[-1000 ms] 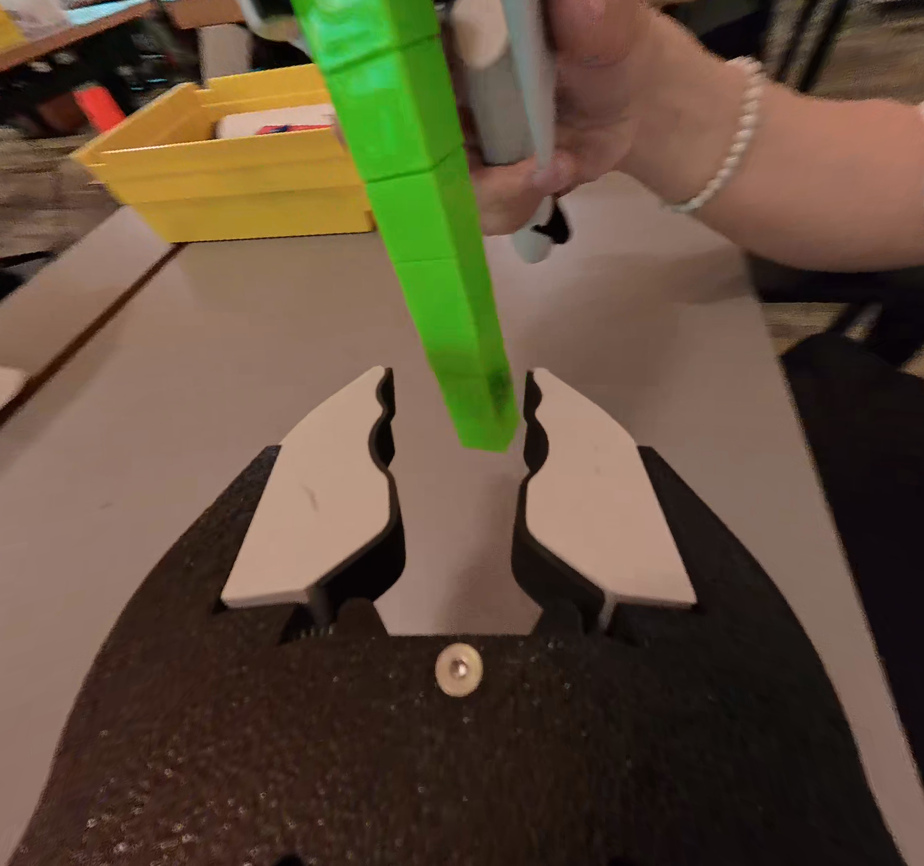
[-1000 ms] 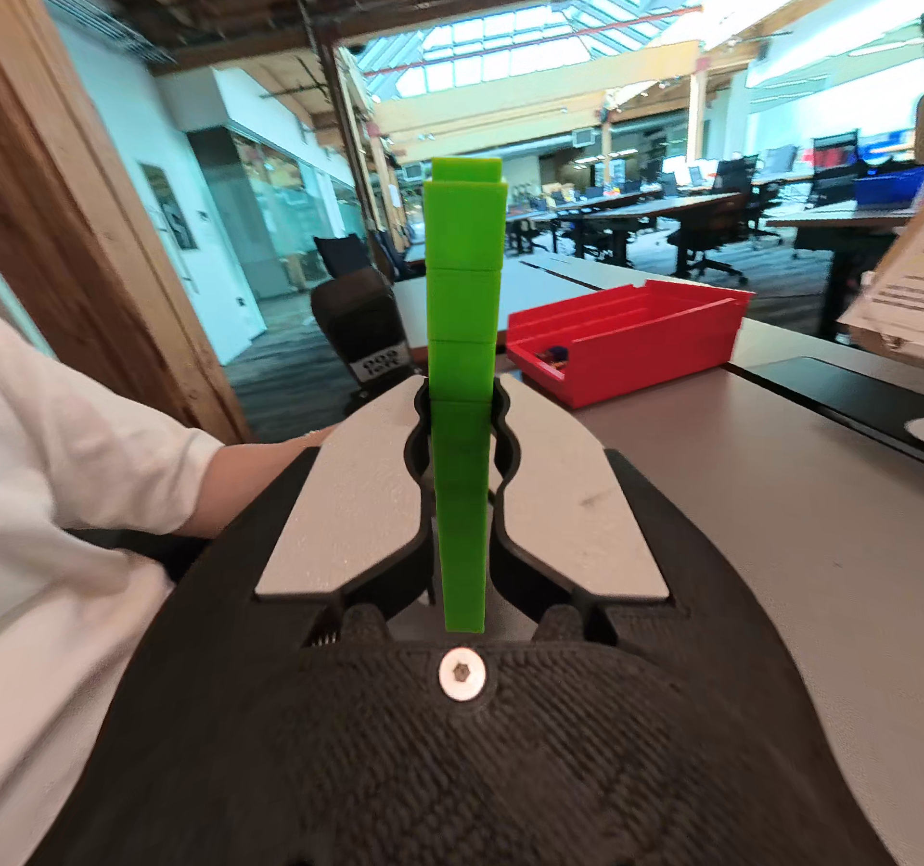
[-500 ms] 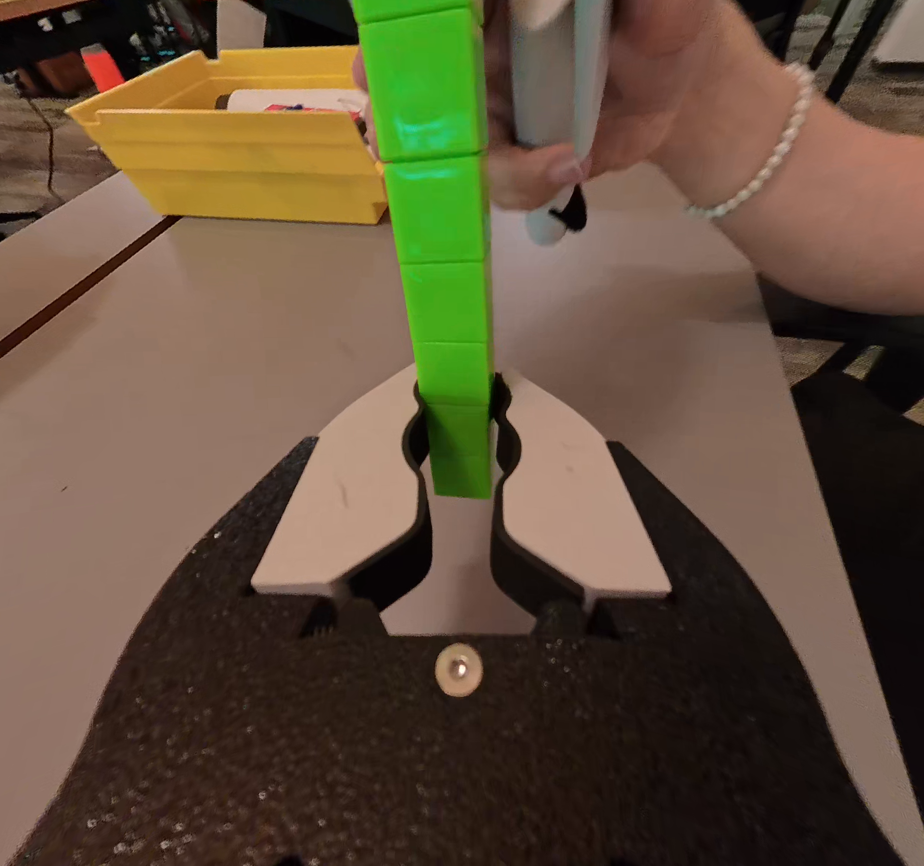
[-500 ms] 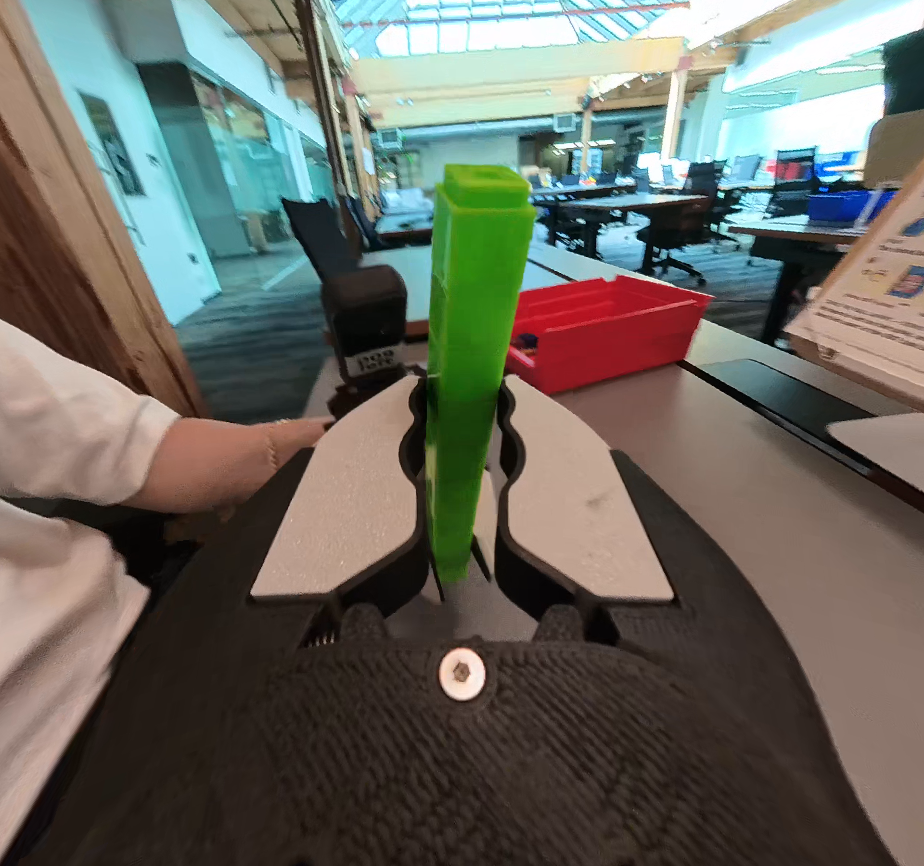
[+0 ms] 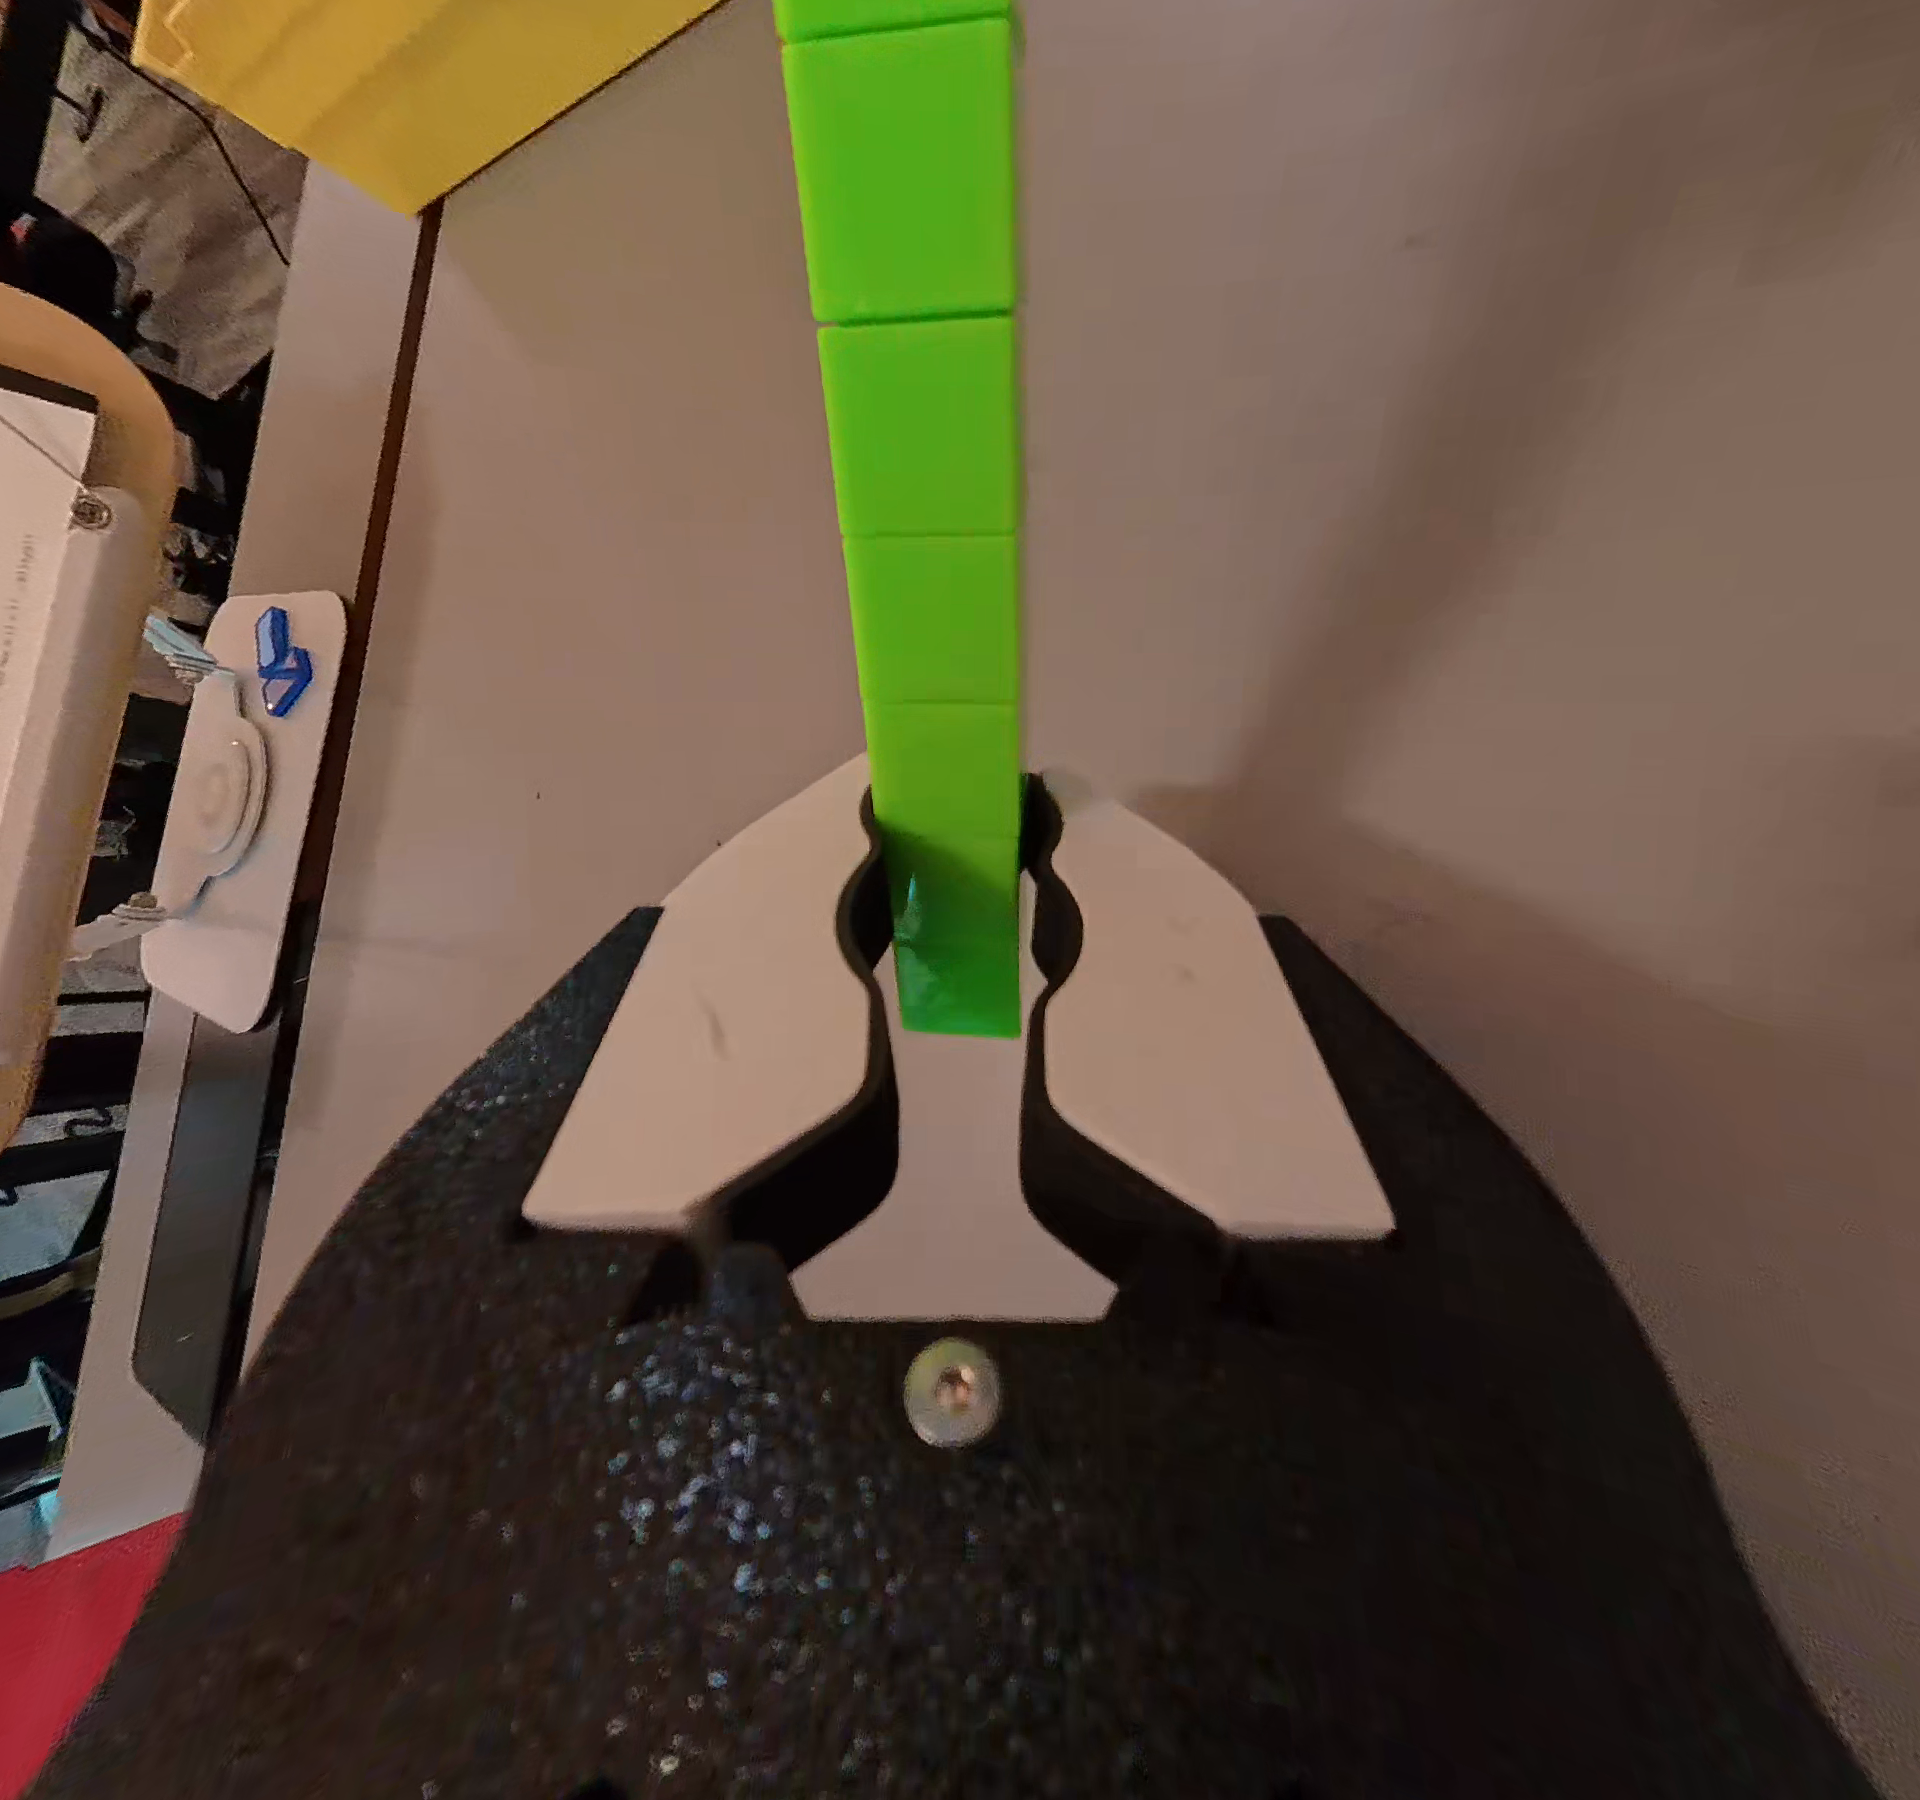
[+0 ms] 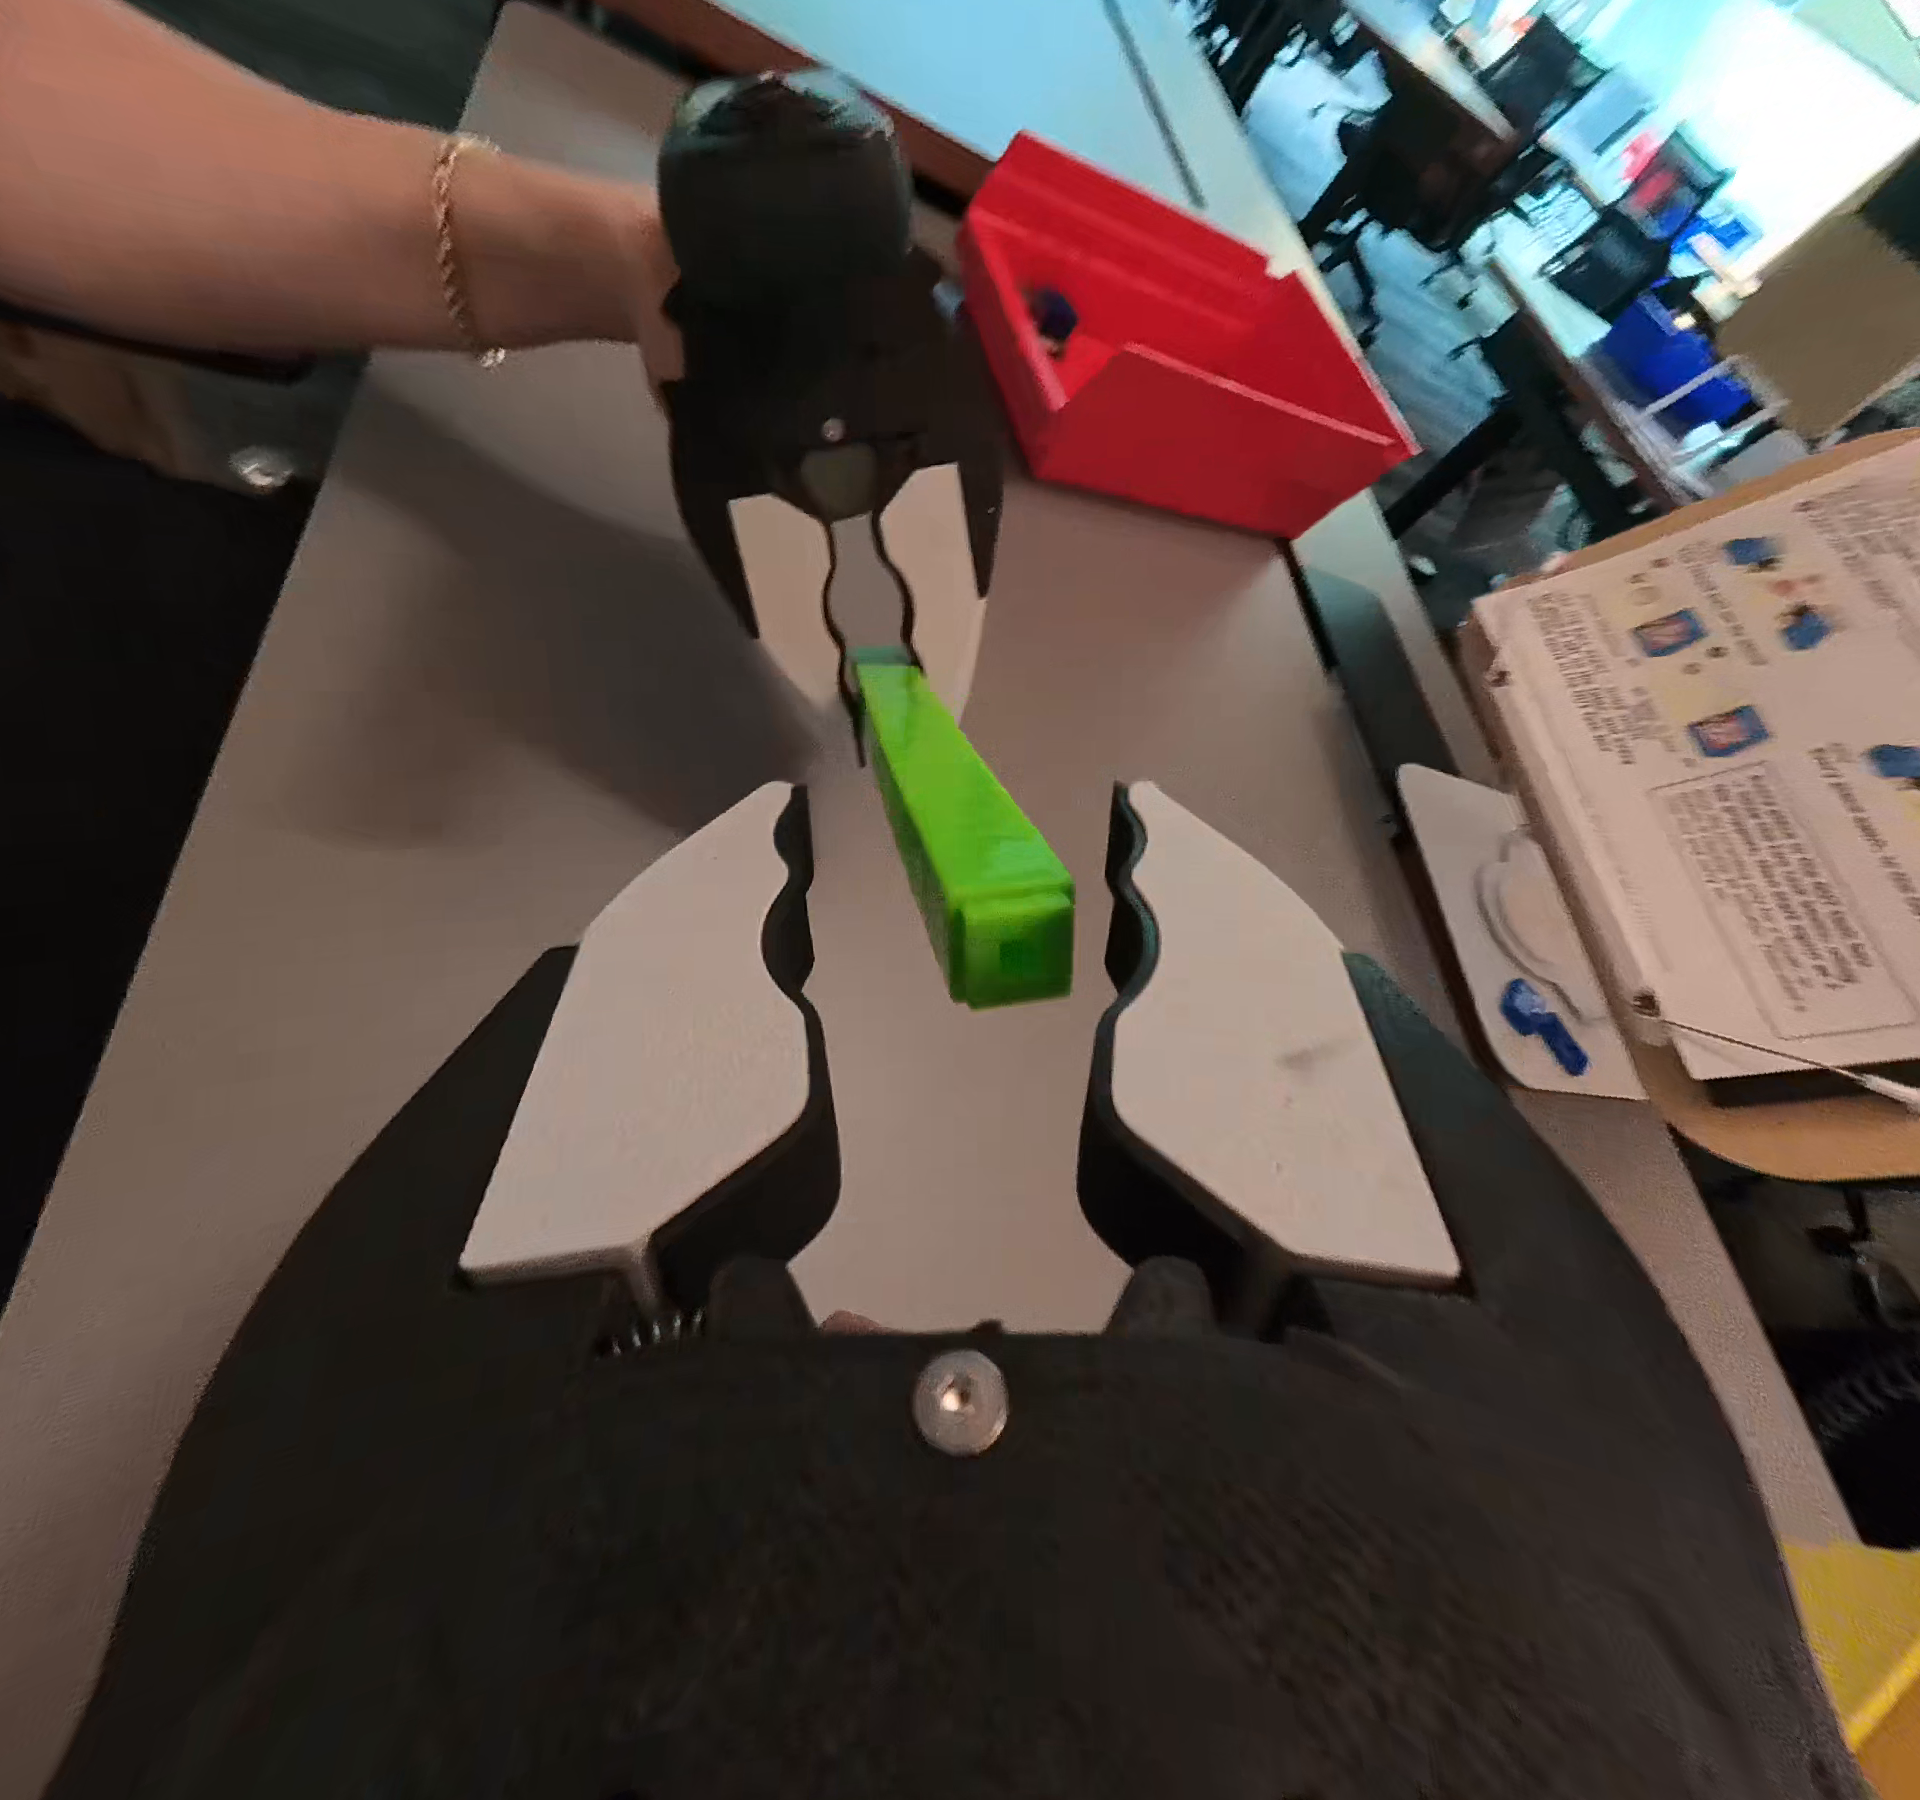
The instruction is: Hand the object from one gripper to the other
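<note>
While its fingers [image 5: 727,1002] are pressed against both sides of the green block bar [image 5: 914,420], the bar's lower end is held by the left gripper [image 5: 951,903]. The right gripper [image 6: 961,929] is spread wide, with the bar's free end [image 6: 1013,950] between its fingers, untouched. A red bin [image 6: 1226,420] and a printed sheet [image 6: 1745,774] are seen on the grey surface [image 6: 436,711]; a yellow bin [image 5: 436,36] lies beyond the left gripper.

Each hand-held gripper [image 6: 961,903] has a rough black textured body, two pale grey fingers [image 6: 665,1023] with wavy black inner edges, and a silver screw [image 6: 958,1416] behind them. A thin gold chain bracelet [image 6: 457,244] circles the wrist behind the far gripper [image 6: 868,670].
</note>
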### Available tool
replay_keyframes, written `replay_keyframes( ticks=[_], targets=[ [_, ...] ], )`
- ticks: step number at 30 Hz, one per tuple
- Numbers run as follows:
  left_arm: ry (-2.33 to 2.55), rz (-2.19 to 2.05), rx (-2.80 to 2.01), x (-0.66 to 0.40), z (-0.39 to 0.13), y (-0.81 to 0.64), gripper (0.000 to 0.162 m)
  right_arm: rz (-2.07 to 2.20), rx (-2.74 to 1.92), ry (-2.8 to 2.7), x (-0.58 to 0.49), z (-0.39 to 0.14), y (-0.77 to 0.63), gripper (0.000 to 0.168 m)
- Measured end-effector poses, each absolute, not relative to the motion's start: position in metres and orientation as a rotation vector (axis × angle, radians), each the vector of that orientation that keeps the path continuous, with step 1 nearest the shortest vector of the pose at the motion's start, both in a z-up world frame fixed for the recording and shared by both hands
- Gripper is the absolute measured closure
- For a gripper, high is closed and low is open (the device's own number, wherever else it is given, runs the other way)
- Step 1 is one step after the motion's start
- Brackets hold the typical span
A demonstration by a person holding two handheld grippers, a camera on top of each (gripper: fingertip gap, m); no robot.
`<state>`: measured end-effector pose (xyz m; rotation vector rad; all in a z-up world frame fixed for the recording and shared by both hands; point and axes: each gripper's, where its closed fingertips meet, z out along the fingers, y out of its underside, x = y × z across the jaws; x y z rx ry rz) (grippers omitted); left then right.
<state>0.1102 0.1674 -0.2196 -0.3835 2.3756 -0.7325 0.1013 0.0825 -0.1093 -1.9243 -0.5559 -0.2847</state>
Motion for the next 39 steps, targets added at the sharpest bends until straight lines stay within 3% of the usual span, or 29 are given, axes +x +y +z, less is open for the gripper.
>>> replay_keyframes(
  ticks=[4, 9, 18, 24, 32, 39],
  targets=[
    [2.404, -0.763, -0.334, 0.104, -0.22, 0.161, 0.14, -0.304, -2.026, -0.586, 0.103, -0.133, 0.09, 0.114],
    [2.428, -0.707, -0.296, 0.103, -0.227, 0.162, 0.14, -0.226, -2.052, -0.63, 0.091, -0.145, 0.098, 0.133],
    [2.355, -0.844, -0.391, 0.11, -0.219, 0.169, 0.139, -0.252, -2.067, -0.578, 0.11, -0.149, 0.099, 0.134],
    [1.978, -1.256, -0.57, 0.124, -0.157, 0.182, 0.098, -0.181, -1.853, -0.467, 0.118, -0.113, 0.094, 0.134],
    [1.543, -2.153, -0.65, 0.105, -0.094, 0.183, 0.102, -0.027, -1.434, -0.206, 0.135, -0.052, 0.089, 0.134],
    [1.374, -2.423, -0.587, 0.097, -0.079, 0.152, 0.119, 0.221, -1.266, -0.068, 0.114, -0.056, 0.128, 0.135]
  ],
)
